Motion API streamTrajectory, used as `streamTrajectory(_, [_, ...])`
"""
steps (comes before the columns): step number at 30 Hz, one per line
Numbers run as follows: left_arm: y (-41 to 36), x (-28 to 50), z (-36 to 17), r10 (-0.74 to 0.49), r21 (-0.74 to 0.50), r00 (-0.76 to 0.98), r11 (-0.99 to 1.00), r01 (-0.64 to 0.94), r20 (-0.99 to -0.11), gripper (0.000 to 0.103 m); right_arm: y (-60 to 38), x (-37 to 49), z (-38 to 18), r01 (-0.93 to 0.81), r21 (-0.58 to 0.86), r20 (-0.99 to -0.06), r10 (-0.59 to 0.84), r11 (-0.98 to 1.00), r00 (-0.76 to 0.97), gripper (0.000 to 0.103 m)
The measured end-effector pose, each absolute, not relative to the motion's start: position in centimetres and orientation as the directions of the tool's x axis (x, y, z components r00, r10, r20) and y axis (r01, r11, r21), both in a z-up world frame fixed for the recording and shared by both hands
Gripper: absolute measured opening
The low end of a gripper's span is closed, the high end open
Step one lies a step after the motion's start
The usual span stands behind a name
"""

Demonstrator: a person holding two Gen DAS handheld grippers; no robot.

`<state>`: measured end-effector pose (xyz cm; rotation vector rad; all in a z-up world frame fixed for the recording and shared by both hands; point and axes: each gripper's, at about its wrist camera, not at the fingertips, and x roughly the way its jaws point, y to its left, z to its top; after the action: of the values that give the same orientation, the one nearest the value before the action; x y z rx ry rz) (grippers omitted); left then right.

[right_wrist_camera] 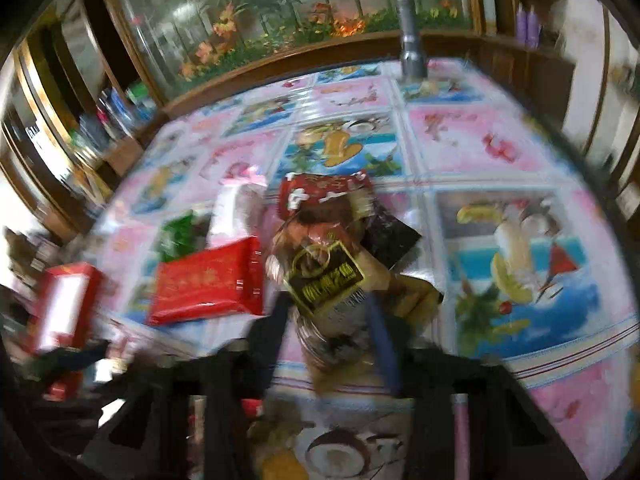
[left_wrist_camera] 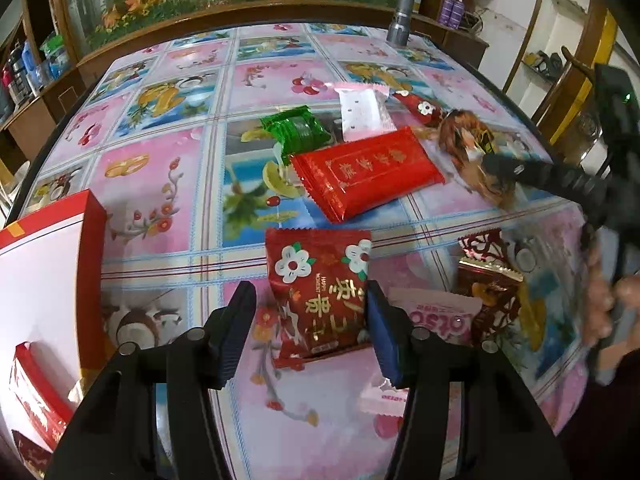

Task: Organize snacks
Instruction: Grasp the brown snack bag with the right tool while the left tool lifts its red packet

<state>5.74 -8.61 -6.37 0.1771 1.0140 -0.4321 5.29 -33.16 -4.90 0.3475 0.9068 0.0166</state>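
My left gripper (left_wrist_camera: 310,320) is open, its two fingers on either side of a red flower-print snack packet (left_wrist_camera: 320,292) that lies on the table. My right gripper (right_wrist_camera: 328,320) is shut on a clear brown snack packet with a black and gold label (right_wrist_camera: 320,272), held above the table; it also shows in the left wrist view (left_wrist_camera: 468,148). A long red packet (left_wrist_camera: 366,172) and a green packet (left_wrist_camera: 296,130) lie in the middle. A red and white box (left_wrist_camera: 44,292) stands at the left with red packets inside.
A white and pink packet (left_wrist_camera: 362,114), a pink packet (left_wrist_camera: 436,314) and a dark red packet (left_wrist_camera: 488,280) lie on the fruit-print tablecloth (left_wrist_camera: 160,184). A grey flashlight (left_wrist_camera: 400,20) stands at the far edge. Wooden shelves surround the table.
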Motion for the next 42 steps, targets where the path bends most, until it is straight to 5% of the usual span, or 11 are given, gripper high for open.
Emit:
streamTrajectory(4, [-8.9,5.4,-6.5,-0.266,-0.024,0.472,0.889,0.458,-0.84,0.037,-36.7,5.0,-5.8,0.153,0.536,-0.712,0.347,0.83,0.61,0.012])
streamTrajectory(11, [-7.8,5.3,-6.3,-0.287,-0.052,0.477,0.893,0.447,-0.831,0.034,-37.7,4.8,-5.6,0.172,0.596,-0.678,0.377,0.784,0.631,0.014])
streamTrajectory(14, [-7.3,4.9,-5.9,-0.29,-0.049,0.492,0.894,0.445,-0.821,0.028,-37.1,4.8,-5.0,0.171,0.536,-0.694,0.317,0.827,0.646,0.021])
streamTrajectory(18, [-6.6,4.0,-5.3,-0.315,-0.069,0.5,0.891,0.449,-0.807,0.027,-34.8,4.9,-3.8,0.149,0.378,-0.705,0.18,0.914,0.686,0.055])
streamTrajectory(26, [-5.7,4.1,-5.6,-0.328,-0.097,0.494,0.894,0.437,-0.805,0.027,-30.7,6.6,-4.9,0.127,0.064,-0.735,-0.039,0.99,0.677,0.055])
streamTrajectory(34, [-3.9,4.5,-5.6,-0.352,-0.167,0.493,0.91,0.38,-0.796,0.027,-30.4,6.3,-5.7,0.127,0.021,-0.752,-0.068,0.992,0.655,0.034])
streamTrajectory(42, [-2.7,3.7,-5.0,-0.384,-0.211,0.497,0.905,0.37,-0.778,0.027,-34.7,5.0,-5.1,0.153,0.376,-0.717,0.182,0.914,0.672,0.016])
